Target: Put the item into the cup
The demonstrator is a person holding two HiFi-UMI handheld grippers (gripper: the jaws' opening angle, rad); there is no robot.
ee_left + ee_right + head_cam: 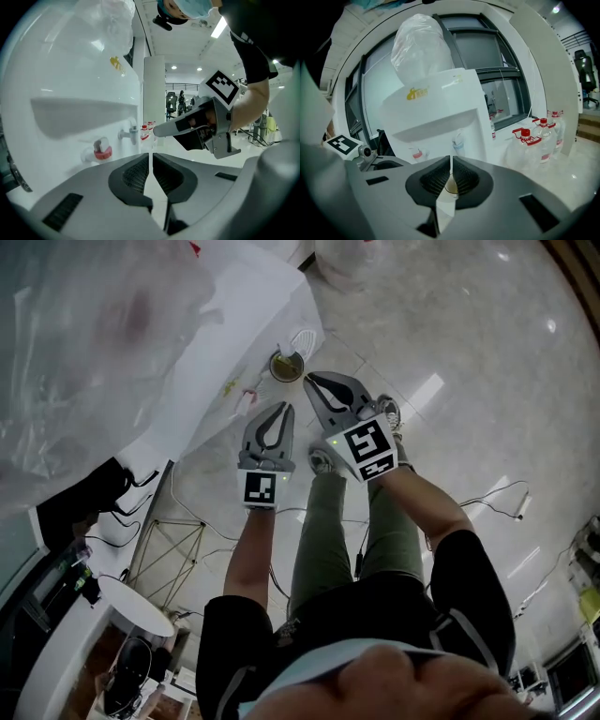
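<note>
The dispenser (440,108) is white, with a yellow logo (418,93), a red tap (102,151) and a blue tap (458,146). The left gripper (284,409) and right gripper (311,381) are grey, their cubes (367,448) with black-and-white squares. The bottles (534,147) have red caps.

no readable text, yellow dispenser logo (417,93) illegible

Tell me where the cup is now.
In the head view the cup sits upper centre at the white water dispenser, just beyond the right claw.

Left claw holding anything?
No, the left claw has its jaws pressed together with nothing between them.
</note>
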